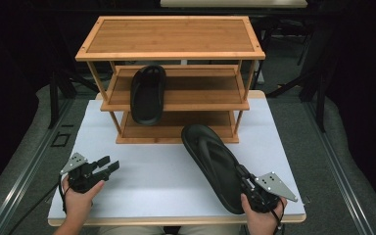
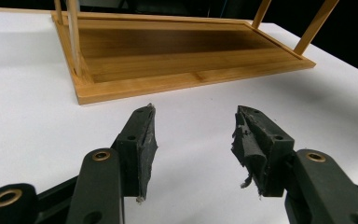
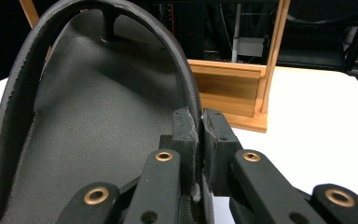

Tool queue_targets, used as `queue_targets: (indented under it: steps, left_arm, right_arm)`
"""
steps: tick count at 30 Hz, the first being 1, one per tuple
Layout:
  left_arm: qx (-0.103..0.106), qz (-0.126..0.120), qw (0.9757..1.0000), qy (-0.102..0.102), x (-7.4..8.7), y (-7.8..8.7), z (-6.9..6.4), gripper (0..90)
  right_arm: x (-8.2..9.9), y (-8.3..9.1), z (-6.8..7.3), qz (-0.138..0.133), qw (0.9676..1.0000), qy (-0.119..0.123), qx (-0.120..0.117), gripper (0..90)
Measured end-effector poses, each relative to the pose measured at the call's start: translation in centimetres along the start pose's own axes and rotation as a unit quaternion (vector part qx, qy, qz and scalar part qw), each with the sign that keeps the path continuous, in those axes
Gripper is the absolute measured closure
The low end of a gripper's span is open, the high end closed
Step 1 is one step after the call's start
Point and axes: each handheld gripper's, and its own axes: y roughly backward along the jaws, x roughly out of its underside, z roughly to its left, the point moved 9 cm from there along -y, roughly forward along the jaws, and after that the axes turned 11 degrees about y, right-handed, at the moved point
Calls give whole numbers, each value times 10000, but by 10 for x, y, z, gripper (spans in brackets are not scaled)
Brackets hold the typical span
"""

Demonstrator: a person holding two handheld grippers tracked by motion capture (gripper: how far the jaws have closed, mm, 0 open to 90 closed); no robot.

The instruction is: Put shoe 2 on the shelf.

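From the right gripper view I see my right gripper (image 3: 200,121) clamped on the sandal's (image 3: 88,130) edge; overhead, a second sandal (image 1: 148,94) shelved at 12 o'clock. My left gripper (image 2: 193,135) rests open at 8 o'clock.

Black left gripper (image 1: 108,165) wearing a grey triangular plate, brass rivets gleaming along linkages, frayed rubber pads (image 2: 148,140) peeling, black cable trailing.
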Motion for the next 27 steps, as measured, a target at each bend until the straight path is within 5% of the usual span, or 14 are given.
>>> queue_targets:
  steps: [13, 22, 27]
  left_arm:
    - [-10, 24, 10000, 7, 1, -1, 0, 484]
    - [-25, 21, 10000, 32, 2, -2, 1, 484]
    - [-31, 28, 10000, 49, 2, -2, 2, 484]
  right_arm:
    - [-6, 4, -6, -45, 10000, 43, 72, 839]
    - [-35, 10, -21, -321, 9993, -10, 165, 839]
    - [-56, -2, -36, -496, 9985, -52, 210, 839]
